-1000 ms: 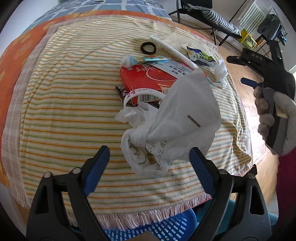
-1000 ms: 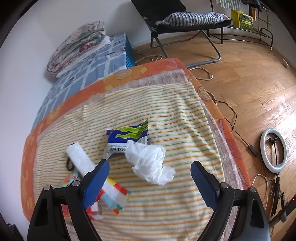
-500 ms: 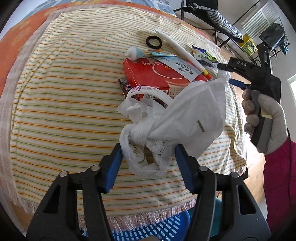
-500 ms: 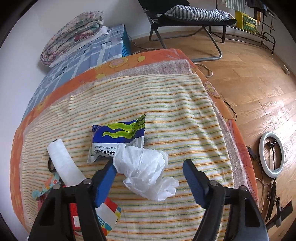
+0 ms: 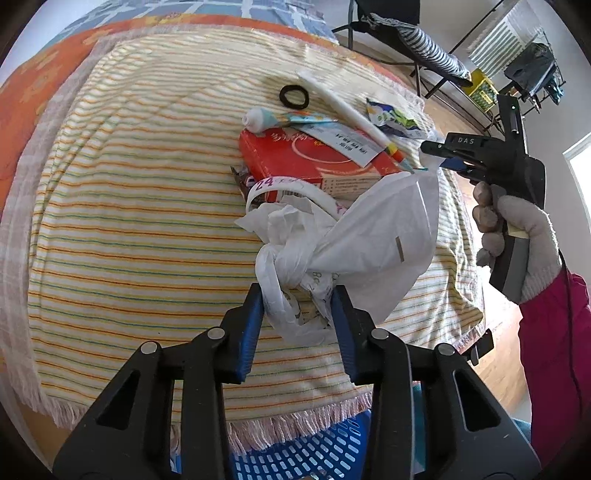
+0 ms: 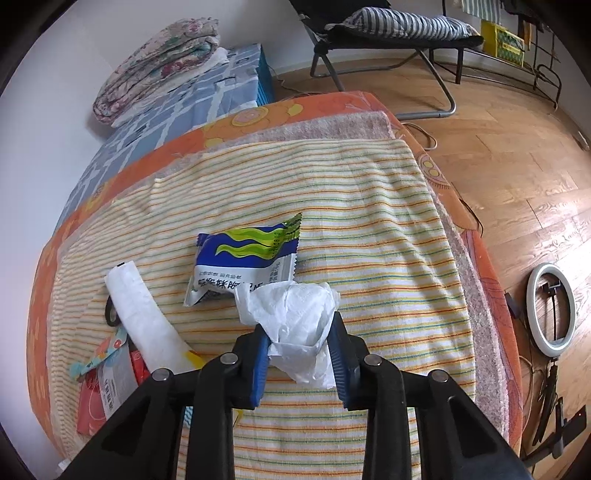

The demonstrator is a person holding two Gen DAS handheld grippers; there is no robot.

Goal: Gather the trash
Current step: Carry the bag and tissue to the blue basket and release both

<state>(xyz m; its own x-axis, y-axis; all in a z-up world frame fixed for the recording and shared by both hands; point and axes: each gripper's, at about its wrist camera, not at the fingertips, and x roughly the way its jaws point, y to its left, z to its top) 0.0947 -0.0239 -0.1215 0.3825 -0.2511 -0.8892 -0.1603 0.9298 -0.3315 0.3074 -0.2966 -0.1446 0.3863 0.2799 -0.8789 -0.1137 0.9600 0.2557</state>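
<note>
My left gripper [image 5: 297, 295] is closing, and its blue pads press both sides of a knotted white plastic bag [image 5: 288, 258] on the striped towel [image 5: 129, 221]. A white paper sheet [image 5: 384, 236] sticks up from the bag. Behind it lie a red box [image 5: 295, 158], a toothpaste tube [image 5: 273, 120], a black ring [image 5: 293, 96] and a white roll [image 5: 347, 110]. My right gripper [image 6: 297, 332] is closing too, its pads squeezing a crumpled white tissue [image 6: 295, 306]. A blue-green snack wrapper [image 6: 247, 258] lies just beyond the tissue.
A blue slotted basket [image 5: 295, 450] stands below the towel's fringed near edge. A gloved hand [image 5: 517, 229] holds the right gripper at the right. On the wooden floor are a ring light [image 6: 550, 314] and a folding chair [image 6: 388, 33]. A folded quilt [image 6: 159, 62] lies far left.
Both grippers went from wide open to closed in on their items: the left around the plastic bag, the right around the tissue. Both moved slightly closer to the towel.
</note>
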